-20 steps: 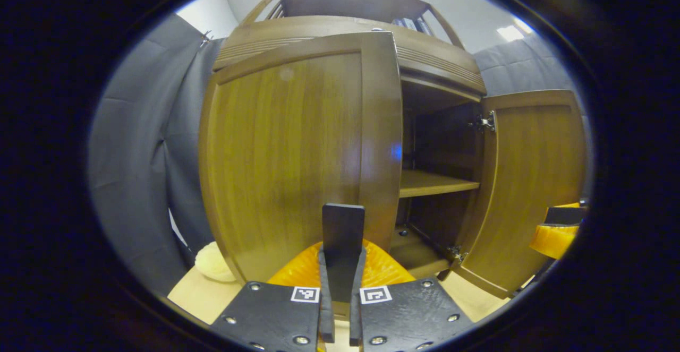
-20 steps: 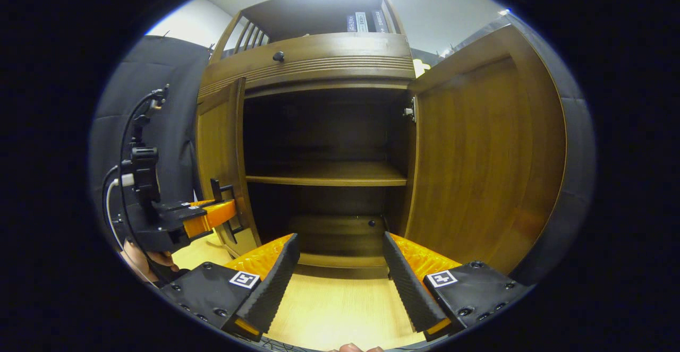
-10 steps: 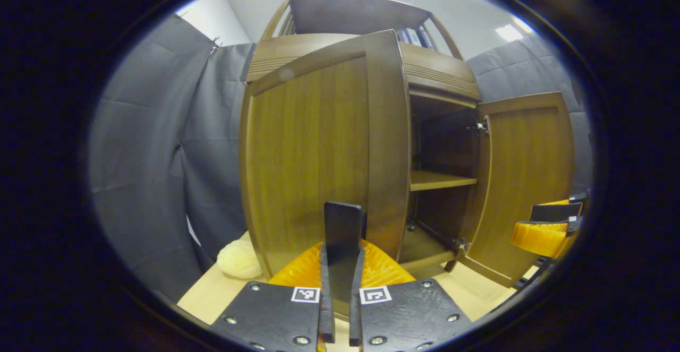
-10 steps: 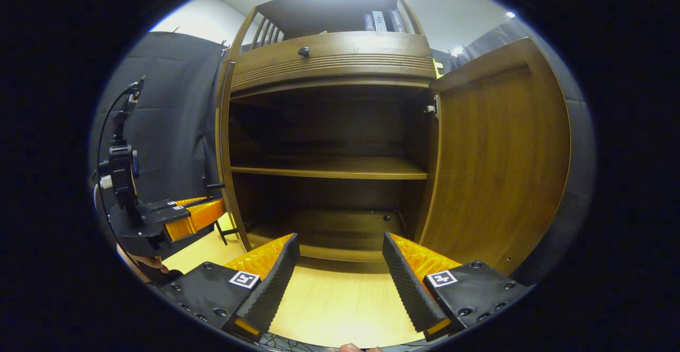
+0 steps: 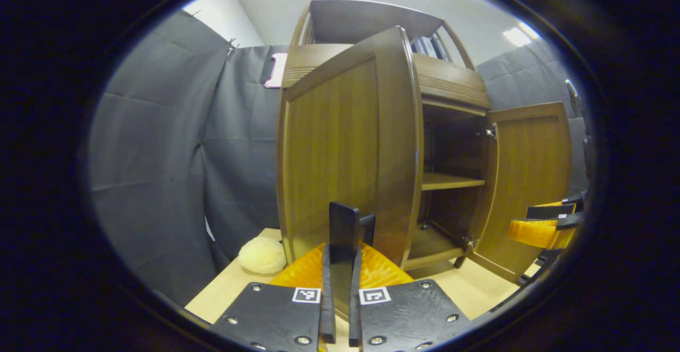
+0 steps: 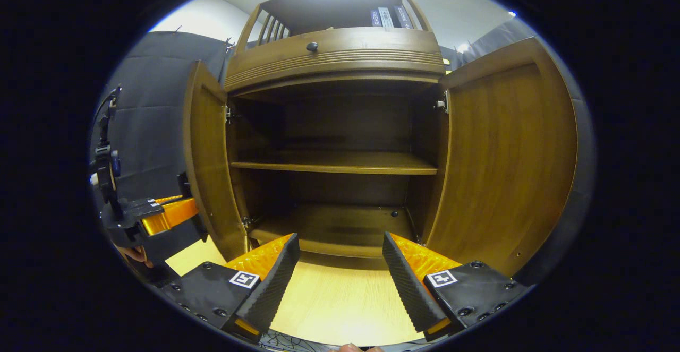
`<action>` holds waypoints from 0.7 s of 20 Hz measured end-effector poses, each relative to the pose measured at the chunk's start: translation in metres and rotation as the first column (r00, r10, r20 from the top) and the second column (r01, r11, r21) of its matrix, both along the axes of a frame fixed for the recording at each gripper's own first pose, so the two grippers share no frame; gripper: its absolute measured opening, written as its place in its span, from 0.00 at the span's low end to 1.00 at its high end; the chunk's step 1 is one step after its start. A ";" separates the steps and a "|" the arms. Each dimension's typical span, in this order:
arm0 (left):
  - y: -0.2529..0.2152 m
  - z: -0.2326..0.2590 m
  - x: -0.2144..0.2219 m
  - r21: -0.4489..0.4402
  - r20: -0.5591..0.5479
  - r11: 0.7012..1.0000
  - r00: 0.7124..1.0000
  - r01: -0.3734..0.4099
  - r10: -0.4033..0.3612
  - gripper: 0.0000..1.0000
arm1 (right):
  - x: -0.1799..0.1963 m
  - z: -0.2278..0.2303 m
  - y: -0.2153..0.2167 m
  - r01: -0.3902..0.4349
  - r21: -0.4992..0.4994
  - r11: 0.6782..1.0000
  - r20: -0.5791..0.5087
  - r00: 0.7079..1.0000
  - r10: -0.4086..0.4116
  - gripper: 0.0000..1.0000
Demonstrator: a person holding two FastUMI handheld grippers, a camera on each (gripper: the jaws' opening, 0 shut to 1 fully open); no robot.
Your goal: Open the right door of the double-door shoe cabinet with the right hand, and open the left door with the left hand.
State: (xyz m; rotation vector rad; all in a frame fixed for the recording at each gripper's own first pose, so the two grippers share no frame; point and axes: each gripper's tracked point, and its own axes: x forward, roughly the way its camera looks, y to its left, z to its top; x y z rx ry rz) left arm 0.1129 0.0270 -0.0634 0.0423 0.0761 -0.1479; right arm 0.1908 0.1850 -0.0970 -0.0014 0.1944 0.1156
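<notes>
While both doors of the shoe cabinet [image 6: 334, 60] stand open on the counter [image 6: 340, 304], the left gripper [image 5: 348, 222] at far left has its fingers pressed flat together on the black handle [image 5: 366, 228] of the left door [image 5: 345, 150]. A pale fluffy ball [image 5: 261, 255] lies on the counter just left of that door. Centre, the cabinet's shelf [image 6: 334, 162] is bare. Right of it, the right door [image 6: 504, 155] is swung wide; the right gripper [image 6: 340, 259] hovers before the opening, fingers spread wide, gripping nothing.
</notes>
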 end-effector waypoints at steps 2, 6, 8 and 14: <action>0.010 -0.001 -0.004 0.007 0.003 1.000 1.000 0.020 -0.020 0.12 | 0.001 -0.001 -0.005 0.004 0.004 1.000 -0.001 1.000 -0.004 0.94; 0.025 0.002 -0.020 0.031 0.008 0.998 0.999 0.052 -0.053 0.11 | 0.001 -0.005 -0.011 0.006 0.014 1.000 -0.019 1.000 -0.006 0.94; 0.039 0.006 -0.025 0.022 0.012 0.998 0.998 0.057 -0.058 0.11 | -0.001 -0.006 -0.014 0.003 -0.002 1.000 -0.019 1.000 -0.003 0.94; 0.064 0.004 -0.032 0.026 0.027 0.992 0.992 0.124 -0.125 0.11 | -0.001 -0.014 -0.021 -0.001 -0.011 1.000 -0.040 0.999 0.000 0.94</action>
